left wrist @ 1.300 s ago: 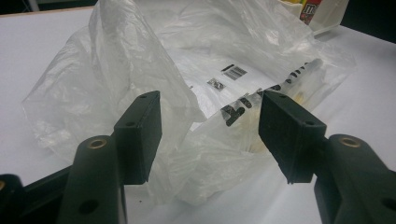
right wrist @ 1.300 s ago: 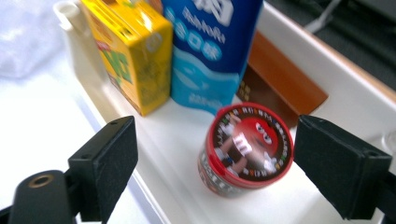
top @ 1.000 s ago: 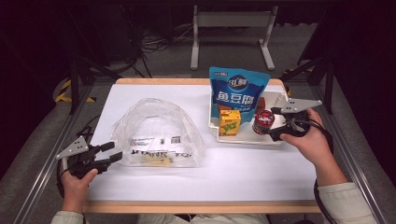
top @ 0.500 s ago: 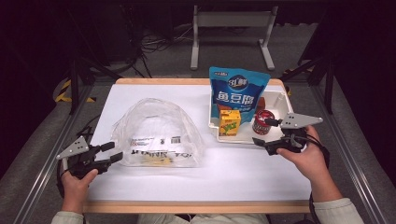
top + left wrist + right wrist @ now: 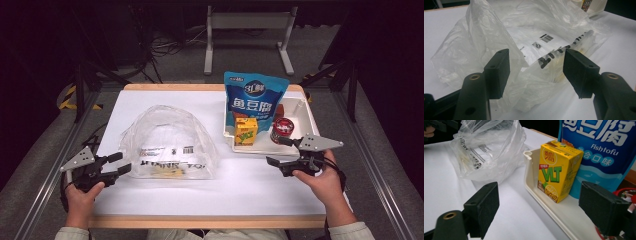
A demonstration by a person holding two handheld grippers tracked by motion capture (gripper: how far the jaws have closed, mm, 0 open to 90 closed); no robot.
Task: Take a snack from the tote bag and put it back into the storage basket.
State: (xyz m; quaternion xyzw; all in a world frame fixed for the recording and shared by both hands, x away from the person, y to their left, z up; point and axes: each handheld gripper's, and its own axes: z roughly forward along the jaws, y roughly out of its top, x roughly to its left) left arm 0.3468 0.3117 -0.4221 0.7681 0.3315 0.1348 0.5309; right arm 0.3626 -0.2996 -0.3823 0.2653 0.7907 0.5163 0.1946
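While both hands rest low on the white table (image 5: 165,102), the left tool (image 5: 119,163) sits at the near left edge with its two jaws spread wide and nothing between them, pointed at the one clear plastic bag (image 5: 167,145) just beside it. In the left gripper view that crumpled bag (image 5: 529,47) lies flat on the table right ahead of the jaws, black lettering and a barcode label showing through the film, and neither pad touches it. Over on the other side, the right tool (image 5: 281,150) hovers just in front of the single white tray (image 5: 305,107), jaws gaping open too, gripping nothing. Count the tray's load: three items. One yellow lemon-tea carton (image 5: 246,131) stands upright at the tray's near left corner, one tall blue fish-tofu pouch (image 5: 255,100) stands upright behind it, and one red can (image 5: 282,130) sits to the carton's right. In the right gripper view the carton (image 5: 559,170) stands squarely between the two black pads but farther off, inside the tray's rim (image 5: 531,182), with the blue pouch (image 5: 599,150) touching its back and a sliver of the red can (image 5: 626,192) behind the right-hand pad. The bag (image 5: 489,147) lies beyond, well apart from the tray.
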